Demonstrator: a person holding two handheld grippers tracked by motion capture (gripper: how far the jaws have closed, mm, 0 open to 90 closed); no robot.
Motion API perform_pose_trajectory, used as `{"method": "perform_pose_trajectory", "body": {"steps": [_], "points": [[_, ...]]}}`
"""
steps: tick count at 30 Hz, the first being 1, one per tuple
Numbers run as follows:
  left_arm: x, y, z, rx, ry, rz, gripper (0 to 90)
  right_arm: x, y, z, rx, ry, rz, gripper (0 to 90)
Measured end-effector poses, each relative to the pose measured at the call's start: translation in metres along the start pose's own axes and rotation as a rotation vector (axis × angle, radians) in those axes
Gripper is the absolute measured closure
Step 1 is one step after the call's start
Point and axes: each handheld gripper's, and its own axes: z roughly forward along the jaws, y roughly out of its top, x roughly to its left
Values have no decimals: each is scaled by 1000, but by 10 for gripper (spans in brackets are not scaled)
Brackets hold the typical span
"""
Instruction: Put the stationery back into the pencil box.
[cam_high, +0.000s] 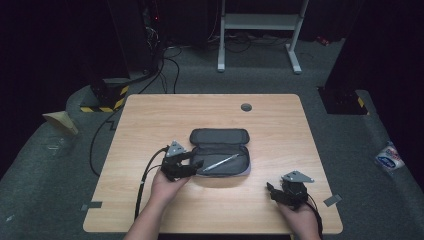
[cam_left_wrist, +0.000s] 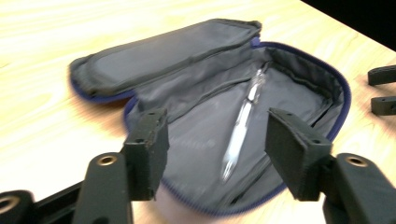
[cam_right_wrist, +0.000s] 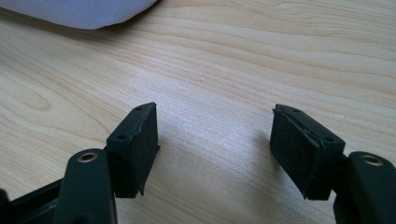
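Observation:
A grey zip pencil case (cam_high: 220, 150) lies unzipped and spread flat in the middle of the table, its lid folded back. Inside it lies a clear pen (cam_high: 220, 163) (cam_left_wrist: 243, 126), slanted across the lining (cam_left_wrist: 201, 116). My left gripper (cam_high: 190, 162) (cam_left_wrist: 217, 149) is open at the case's left end, jaws wide apart over the lining with the pen between and beyond them, touching neither. My right gripper (cam_high: 272, 191) (cam_right_wrist: 215, 144) is open too, low over bare wood near the table's front right. A corner of the case (cam_right_wrist: 84, 11) lies ahead of it.
The wooden table (cam_high: 150, 120) has a grey cable grommet (cam_high: 246, 107) near its far edge. Cables (cam_high: 145, 175) trail from the left gripper over the table's front left. A white desk frame (cam_high: 260, 30) and dark equipment stand on the floor beyond.

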Motion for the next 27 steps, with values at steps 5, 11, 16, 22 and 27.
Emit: {"method": "perform_pose_trajectory", "body": {"steps": [5,11,16,22,27], "points": [[14,-16,-14,37,60,-30,240,0,0,0,0,-1,1,321],[33,-41,-29,103,110,-55,157,0,0,0,0,-1,2,321],[51,-73,-47,147,191,-71,148,0,0,0,0,-1,2,321],[49,-96,-50,160,278,-22,133,0,0,0,0,-3,5,323],[48,-99,-51,140,284,-24,126,0,1,1,0,-7,7,324]]}}
